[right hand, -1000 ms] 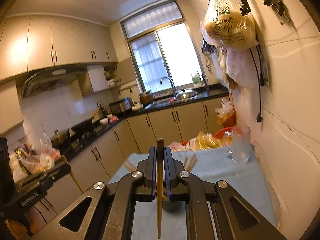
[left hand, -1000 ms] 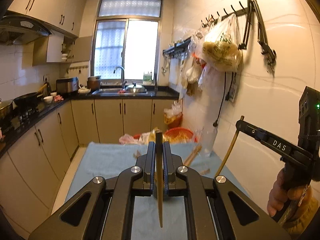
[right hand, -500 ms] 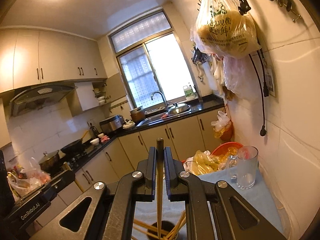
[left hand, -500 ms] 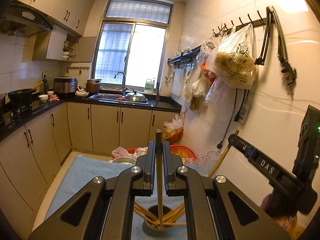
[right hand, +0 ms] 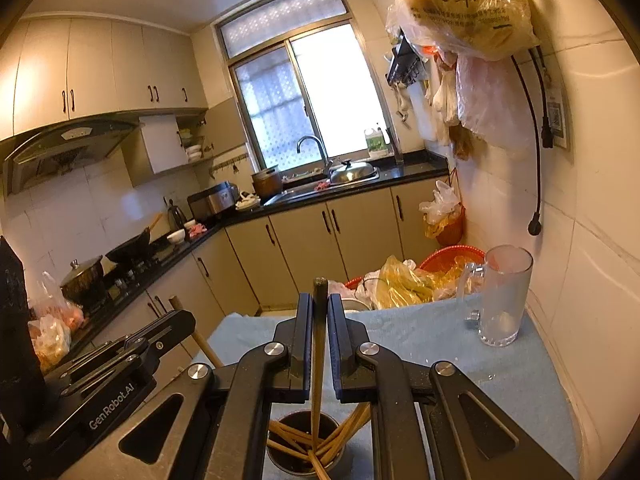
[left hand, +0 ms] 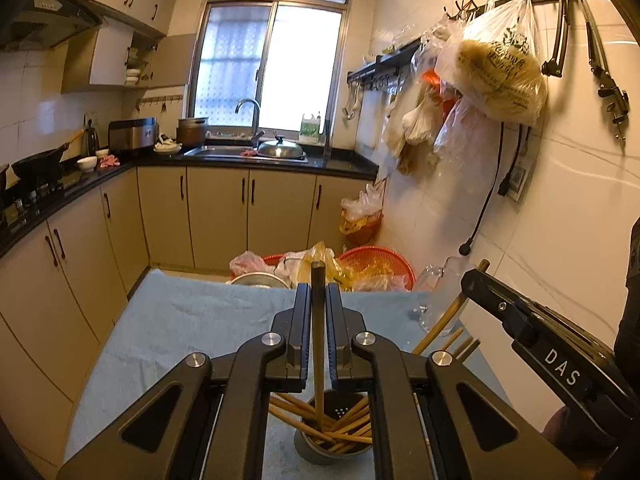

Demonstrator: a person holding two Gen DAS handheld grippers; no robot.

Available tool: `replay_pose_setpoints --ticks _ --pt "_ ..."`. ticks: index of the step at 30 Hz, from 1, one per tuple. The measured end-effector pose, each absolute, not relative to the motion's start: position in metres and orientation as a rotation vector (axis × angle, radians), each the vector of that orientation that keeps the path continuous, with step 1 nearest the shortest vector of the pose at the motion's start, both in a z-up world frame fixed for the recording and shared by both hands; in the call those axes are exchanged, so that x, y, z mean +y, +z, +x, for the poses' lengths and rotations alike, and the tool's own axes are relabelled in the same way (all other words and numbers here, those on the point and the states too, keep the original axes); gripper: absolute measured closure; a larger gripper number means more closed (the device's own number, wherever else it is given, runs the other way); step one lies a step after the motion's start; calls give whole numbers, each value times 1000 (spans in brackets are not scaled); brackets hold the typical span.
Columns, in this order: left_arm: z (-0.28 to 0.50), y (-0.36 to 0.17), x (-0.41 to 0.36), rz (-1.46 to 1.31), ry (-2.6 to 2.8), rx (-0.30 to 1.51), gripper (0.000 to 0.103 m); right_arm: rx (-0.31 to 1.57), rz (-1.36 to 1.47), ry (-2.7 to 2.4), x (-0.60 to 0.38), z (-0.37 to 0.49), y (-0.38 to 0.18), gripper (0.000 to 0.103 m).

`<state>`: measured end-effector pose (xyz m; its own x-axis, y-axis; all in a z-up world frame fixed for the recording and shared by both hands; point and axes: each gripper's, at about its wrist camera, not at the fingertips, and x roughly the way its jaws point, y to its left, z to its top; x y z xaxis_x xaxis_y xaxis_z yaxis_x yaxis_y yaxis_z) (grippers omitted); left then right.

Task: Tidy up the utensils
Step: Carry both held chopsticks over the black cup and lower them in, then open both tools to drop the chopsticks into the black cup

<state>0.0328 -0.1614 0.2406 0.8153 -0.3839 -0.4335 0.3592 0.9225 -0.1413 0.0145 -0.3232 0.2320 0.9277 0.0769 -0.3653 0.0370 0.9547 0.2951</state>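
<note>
- Nearest thing: the chopstick holder (left hand: pixel 334 436), a dark metal cup with drain holes in the bottom, sitting on the blue table cloth (left hand: pixel 192 320). It's already got a loose fan of wooden chopsticks leaning every which way inside.
- Left gripper (left hand: pixel 319 320) is clamped tight on one upright chopstick (left hand: pixel 318 344), lower end dipping into the cup. Right gripper (right hand: pixel 320 328) is pinched on its own chopstick (right hand: pixel 319 360), tip also down among the pile.
- My worry: both sticks are heading for the same small mouth. If either tip lands on a crossed stick instead of a gap, it'll probably jam or lever others out. Let go too high and it could bounce over the rim.
- The two grippers look close together too, so they might knock each other, or nudge the cup over.
- A few more chopsticks (left hand: pixel 460 344) lie further back on the cloth, near the glass mug (right hand: pixel 504 296).
- Beyond that, just plastic bags (right hand: pixel 404 280) and a red basket (left hand: pixel 380 258).
</note>
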Motion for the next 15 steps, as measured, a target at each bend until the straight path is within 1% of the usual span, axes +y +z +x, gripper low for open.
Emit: replay_pose_setpoints --ticks 8,10,12,13,14,15 --pt "29 232 -161 -55 -389 496 96 438 310 29 -323 19 218 94" --pt "27 233 -159 -61 -384 502 95 449 321 37 -324 18 215 94" --pt "23 234 -156 -71 -384 507 89 458 324 41 -324 18 214 89" --pt "21 235 -154 -78 -382 505 81 456 323 40 -324 17 215 84" --pt "17 238 -151 -85 -381 496 74 452 320 37 -324 15 216 75" --pt "13 240 -149 -90 -378 485 72 447 318 35 -324 14 218 71"
